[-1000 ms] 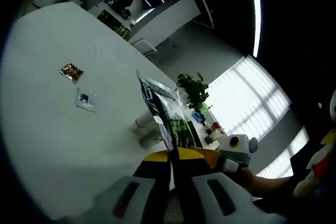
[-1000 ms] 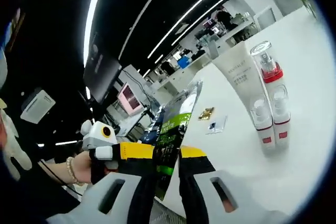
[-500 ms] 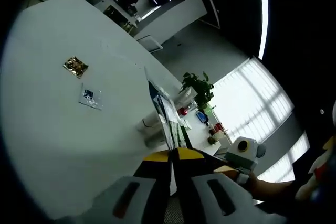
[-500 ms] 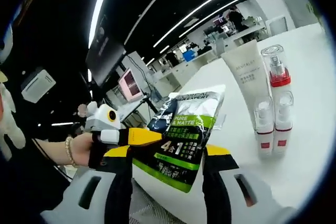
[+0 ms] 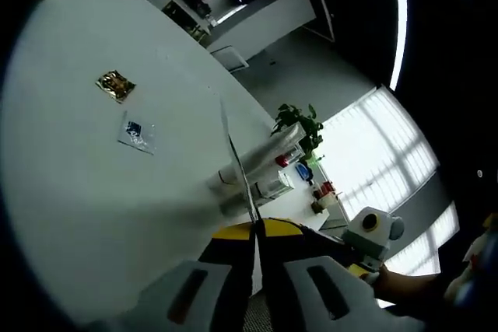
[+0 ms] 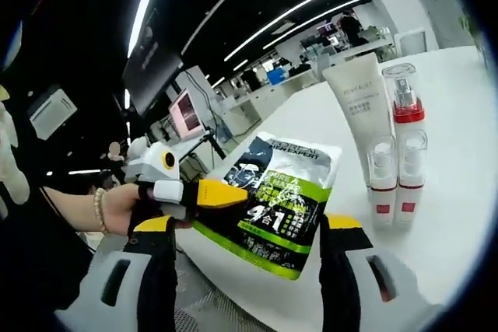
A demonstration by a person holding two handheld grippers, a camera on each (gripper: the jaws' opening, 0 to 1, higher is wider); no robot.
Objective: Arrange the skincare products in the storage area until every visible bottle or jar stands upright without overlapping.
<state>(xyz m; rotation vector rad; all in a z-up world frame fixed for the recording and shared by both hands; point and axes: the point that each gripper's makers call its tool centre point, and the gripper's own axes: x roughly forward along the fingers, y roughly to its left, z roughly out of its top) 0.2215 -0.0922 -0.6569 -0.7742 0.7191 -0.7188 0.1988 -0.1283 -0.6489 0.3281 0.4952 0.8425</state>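
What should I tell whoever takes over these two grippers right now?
Left gripper is shut on the green and black pouch, held up off the white table. Right gripper is open, its jaws either side of the pouch, not touching it.
Standing upright on the table: a white tube, a red-collared bottle, two small bottles in front.
Two small sachets lie flat further along.
Left: set down the pouch.

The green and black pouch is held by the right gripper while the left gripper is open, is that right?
No, swap the sides. In the right gripper view the left gripper is shut on the pouch, while the right gripper stands open around it.
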